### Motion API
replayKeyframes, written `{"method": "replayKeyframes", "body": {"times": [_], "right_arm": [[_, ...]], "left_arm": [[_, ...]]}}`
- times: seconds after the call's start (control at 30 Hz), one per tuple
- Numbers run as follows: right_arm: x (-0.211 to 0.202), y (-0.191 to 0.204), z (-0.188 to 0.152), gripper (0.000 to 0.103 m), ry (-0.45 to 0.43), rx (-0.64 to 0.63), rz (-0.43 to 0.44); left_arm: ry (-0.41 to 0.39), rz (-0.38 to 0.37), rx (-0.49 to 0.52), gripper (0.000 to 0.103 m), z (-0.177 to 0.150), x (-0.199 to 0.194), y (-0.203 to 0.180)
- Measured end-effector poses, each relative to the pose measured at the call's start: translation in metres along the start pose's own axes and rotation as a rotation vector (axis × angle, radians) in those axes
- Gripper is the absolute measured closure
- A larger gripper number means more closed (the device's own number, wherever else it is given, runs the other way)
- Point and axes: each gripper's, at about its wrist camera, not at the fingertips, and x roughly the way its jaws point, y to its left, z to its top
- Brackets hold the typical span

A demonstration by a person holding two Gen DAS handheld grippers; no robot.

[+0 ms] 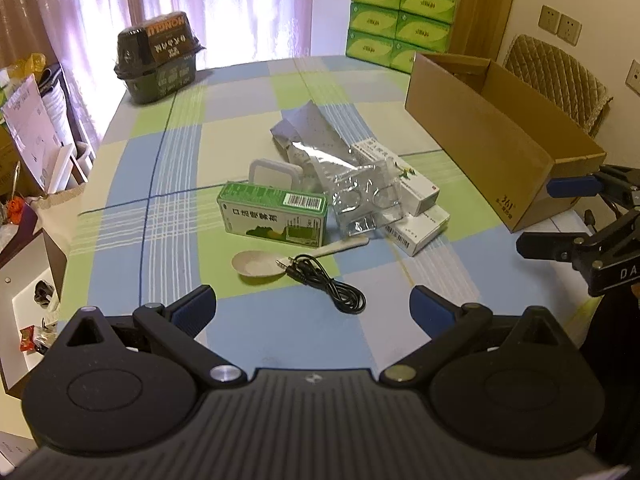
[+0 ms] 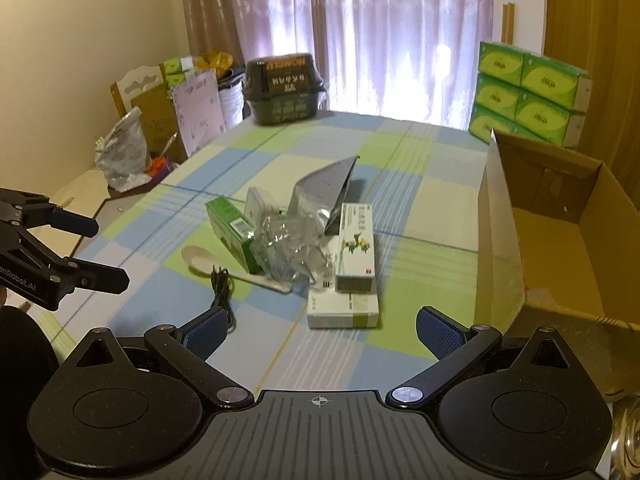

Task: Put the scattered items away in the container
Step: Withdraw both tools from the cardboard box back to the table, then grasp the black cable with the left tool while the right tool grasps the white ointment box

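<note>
Both grippers are held above the near edge of the surface [image 1: 132, 184], the left gripper [image 1: 312, 306] and the right gripper [image 2: 320, 328] each with jaws spread wide and nothing between them, presumably readied for a first pick. The scattered items are heaped mid-surface: a green box [image 1: 276, 214], a spoon [image 1: 260, 262] under a black cable [image 1: 332, 284], a clear bag [image 1: 360, 196] draped over white boxes [image 2: 356, 248], and a silver pouch [image 2: 328, 184] behind. The carton [image 2: 560, 232] stands open to the right, apparently empty, so nothing seems stowed yet. The cable lies nearest the left gripper.
</note>
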Motion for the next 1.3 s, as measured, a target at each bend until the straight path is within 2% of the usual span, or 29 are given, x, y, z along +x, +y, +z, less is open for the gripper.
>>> {"method": "replayKeyframes", "body": {"times": [0.33,0.63,0.77,1.03,1.1,1.3], "right_arm": [[0.026,-0.002,-0.001,0.0,0.039,-0.025,0.033],[0.058,-0.008,-0.004,0.0,0.079,-0.06,0.027],[0.069,-0.01,-0.004,0.0,0.087,-0.095,0.014],[0.089,-0.017,0.0,0.0,0.098,-0.122,0.011],[0.093,-0.019,0.002,0.0,0.099,-0.125,0.01],[0.102,-0.025,0.009,0.0,0.1,-0.132,0.006]], "left_arm": [[0.043,-0.009,-0.054,0.003,0.009,0.031,0.003],[0.097,-0.02,-0.083,0.016,0.02,0.076,0.003],[0.133,-0.039,-0.088,0.031,0.021,0.096,0.002],[0.188,-0.078,-0.106,0.043,0.021,0.127,0.004],[0.203,-0.084,-0.11,0.055,0.02,0.133,0.006],[0.215,-0.083,-0.107,0.075,0.017,0.138,0.01]]}}
